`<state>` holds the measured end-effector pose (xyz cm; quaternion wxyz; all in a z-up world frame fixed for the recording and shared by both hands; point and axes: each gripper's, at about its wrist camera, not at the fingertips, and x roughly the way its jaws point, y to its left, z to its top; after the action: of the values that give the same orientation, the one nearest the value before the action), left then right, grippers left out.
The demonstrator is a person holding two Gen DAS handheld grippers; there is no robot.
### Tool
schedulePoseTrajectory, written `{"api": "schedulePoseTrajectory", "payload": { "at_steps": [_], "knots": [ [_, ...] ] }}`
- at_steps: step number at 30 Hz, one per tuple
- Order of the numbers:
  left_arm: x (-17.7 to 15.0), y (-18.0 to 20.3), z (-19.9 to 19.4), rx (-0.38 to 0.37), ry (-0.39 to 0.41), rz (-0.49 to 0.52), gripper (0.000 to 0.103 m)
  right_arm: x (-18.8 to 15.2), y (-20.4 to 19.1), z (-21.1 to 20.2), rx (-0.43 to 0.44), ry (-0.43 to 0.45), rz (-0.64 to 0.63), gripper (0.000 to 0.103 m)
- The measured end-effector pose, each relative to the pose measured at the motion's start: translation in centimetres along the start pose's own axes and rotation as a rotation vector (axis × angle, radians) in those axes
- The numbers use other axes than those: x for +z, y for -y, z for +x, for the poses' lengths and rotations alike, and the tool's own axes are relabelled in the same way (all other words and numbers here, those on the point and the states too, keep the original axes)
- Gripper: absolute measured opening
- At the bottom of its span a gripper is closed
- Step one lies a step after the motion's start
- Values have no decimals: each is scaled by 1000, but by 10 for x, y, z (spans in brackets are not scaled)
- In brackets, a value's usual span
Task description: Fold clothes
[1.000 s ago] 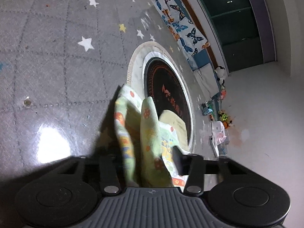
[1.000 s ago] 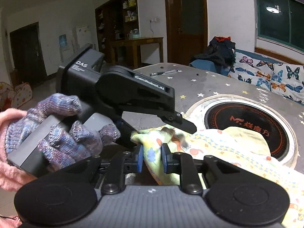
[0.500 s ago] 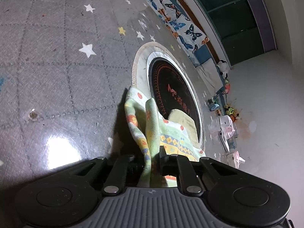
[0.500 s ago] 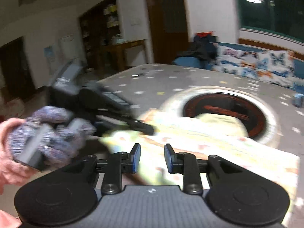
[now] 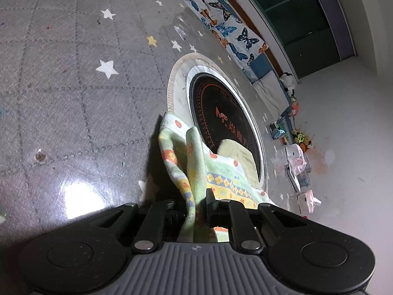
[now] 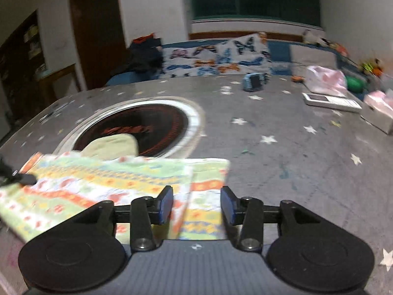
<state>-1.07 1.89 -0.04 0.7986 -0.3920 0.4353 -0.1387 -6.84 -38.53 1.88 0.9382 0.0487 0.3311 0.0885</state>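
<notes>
The garment is a small patterned cloth, pale green with orange and yellow bands. In the left wrist view my left gripper (image 5: 194,202) is shut on a bunched corner of the patterned garment (image 5: 194,169) and holds it just above the table. In the right wrist view the garment (image 6: 122,182) lies flat, folded over itself, with one edge over the round black hotplate (image 6: 147,125). My right gripper (image 6: 196,204) is open and empty above the garment's near right part. The left gripper's fingertip (image 6: 24,178) shows at the far left edge.
The grey star-patterned table (image 6: 282,152) carries a round black hotplate (image 5: 221,113) set in its middle. At the back right stand a white box (image 6: 329,99), pink tissue packs (image 6: 378,103) and a small blue toy (image 6: 253,81). A butterfly-print sofa (image 6: 221,56) is behind.
My right gripper let go of the garment corner, opened wide and swung right along the cloth. My left gripper closed on the bunched corner and still holds it.
</notes>
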Motion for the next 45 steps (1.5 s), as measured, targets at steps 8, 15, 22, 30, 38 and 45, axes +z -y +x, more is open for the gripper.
{"api": "schedulePoseTrajectory", "payload": {
  "at_steps": [8,15,22,30,38,45],
  "knots": [
    [1,3,0,14,-2,13,13,-2,-5,6,70,-9,48,46],
    [1,18,-2,38,8,79,13,-2,-24,-1,76,10,-12,12],
    [5,61,-10,-4,36,205,11,10,-25,-30,81,100,-20,9],
    [3,130,15,-74,16,343,10,36,0,-57,-12,170,-45,8],
    [-5,192,68,-126,-30,423,10,62,52,-73,-154,209,-36,8],
    [-16,223,110,-124,-60,463,10,66,90,-66,-216,190,-1,8]
  ]
}}
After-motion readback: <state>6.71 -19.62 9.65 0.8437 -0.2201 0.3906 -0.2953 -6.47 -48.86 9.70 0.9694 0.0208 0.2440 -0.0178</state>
